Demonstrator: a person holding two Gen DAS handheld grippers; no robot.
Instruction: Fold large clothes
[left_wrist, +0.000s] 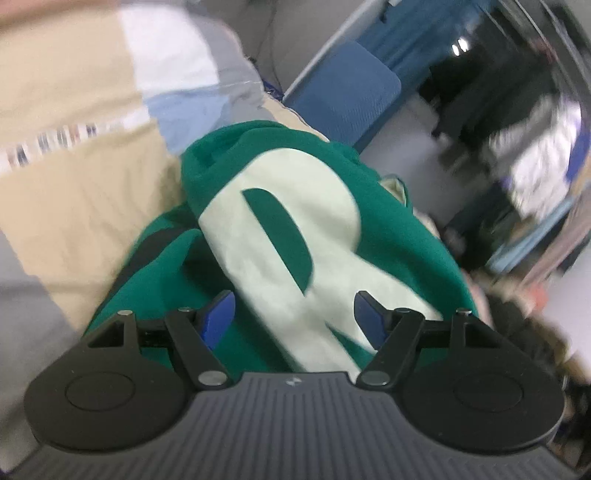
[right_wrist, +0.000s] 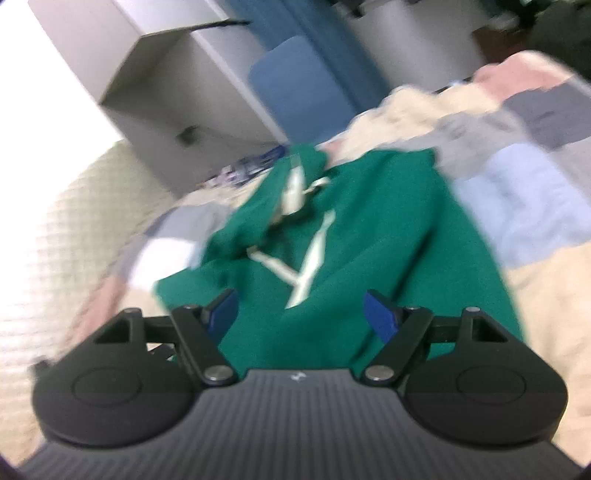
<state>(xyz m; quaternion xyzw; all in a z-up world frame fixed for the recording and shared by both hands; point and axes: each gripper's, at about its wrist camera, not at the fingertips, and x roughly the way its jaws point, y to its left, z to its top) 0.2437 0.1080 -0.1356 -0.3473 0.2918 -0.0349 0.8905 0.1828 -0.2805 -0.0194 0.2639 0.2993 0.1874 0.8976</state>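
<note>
Plainly, both views look down on a green sweatshirt (left_wrist: 177, 266) spread over a patchwork quilt (left_wrist: 81, 192) of beige, grey, white and pale blue squares, which seems to cover a bed. In the left wrist view the left hand-held gripper (left_wrist: 295, 319) hangs just above the cloth with its jaws spread wide; its blue fingertips (left_wrist: 218, 317) stand to either side of the large cream letter R (left_wrist: 295, 206) sewn on the green fabric, and nothing is pinched between them. Whether the tips touch the cloth cannot be told, as the picture is blurred. The garment here lies bunched, with a fold running along its left edge and a cream lining showing at its far end. In the right wrist view the right hand-held gripper (right_wrist: 299, 314) is likewise wide apart, its pads clear of any fabric, with the green sweatshirt (right_wrist: 369, 229) lying below and beyond them. From this side the garment shows a crumpled hood (right_wrist: 291, 184) with cream lining and a cream drawstring (right_wrist: 312, 258) trailing down the front. A blue chair back (right_wrist: 299, 77) stands past the far edge of the bed, near a grey cabinet (right_wrist: 155, 74); the same blue chair back (left_wrist: 343, 92) appears in the left view beyond the quilt.
</note>
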